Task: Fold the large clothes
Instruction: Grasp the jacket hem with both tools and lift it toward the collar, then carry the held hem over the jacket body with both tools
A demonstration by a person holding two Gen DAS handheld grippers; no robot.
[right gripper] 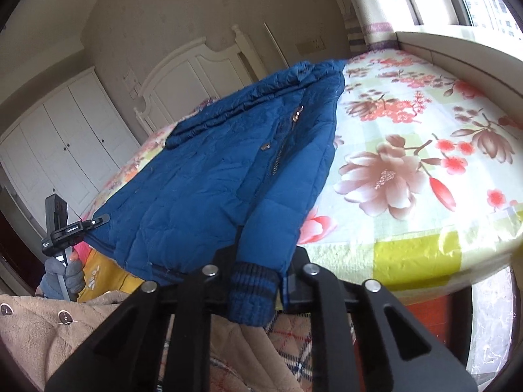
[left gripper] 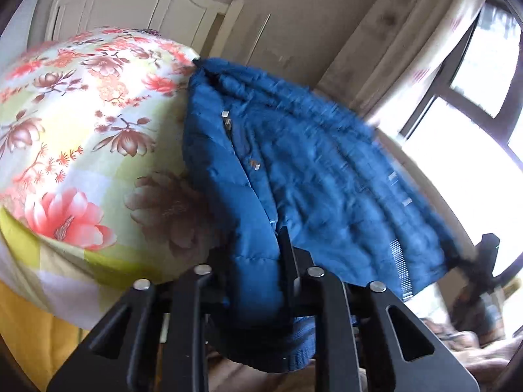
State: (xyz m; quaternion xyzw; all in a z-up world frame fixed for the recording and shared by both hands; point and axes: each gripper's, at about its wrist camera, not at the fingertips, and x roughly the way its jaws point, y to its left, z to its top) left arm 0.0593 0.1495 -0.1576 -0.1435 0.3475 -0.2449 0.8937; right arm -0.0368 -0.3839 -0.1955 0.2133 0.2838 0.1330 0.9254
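Observation:
A blue quilted puffer jacket point(left gripper: 294, 170) lies on a floral bedsheet point(left gripper: 81, 130), hanging toward the bed's near edge. My left gripper point(left gripper: 258, 261) is shut on the jacket's sleeve near its knitted cuff point(left gripper: 287, 349). In the right wrist view the same jacket point(right gripper: 202, 176) lies spread on the floral sheet point(right gripper: 408, 163). My right gripper point(right gripper: 261, 261) is shut on the other sleeve just above its ribbed cuff point(right gripper: 251, 294). The left gripper point(right gripper: 62, 225), held by a gloved hand, shows at the far left by the jacket's hem.
A white headboard point(right gripper: 196, 75) and white wardrobe point(right gripper: 59, 137) stand behind the bed. A window point(left gripper: 474, 98) with a curtain is beside the bed. A beige coat point(right gripper: 49, 326) and plaid fabric point(right gripper: 294, 343) lie below the bed edge.

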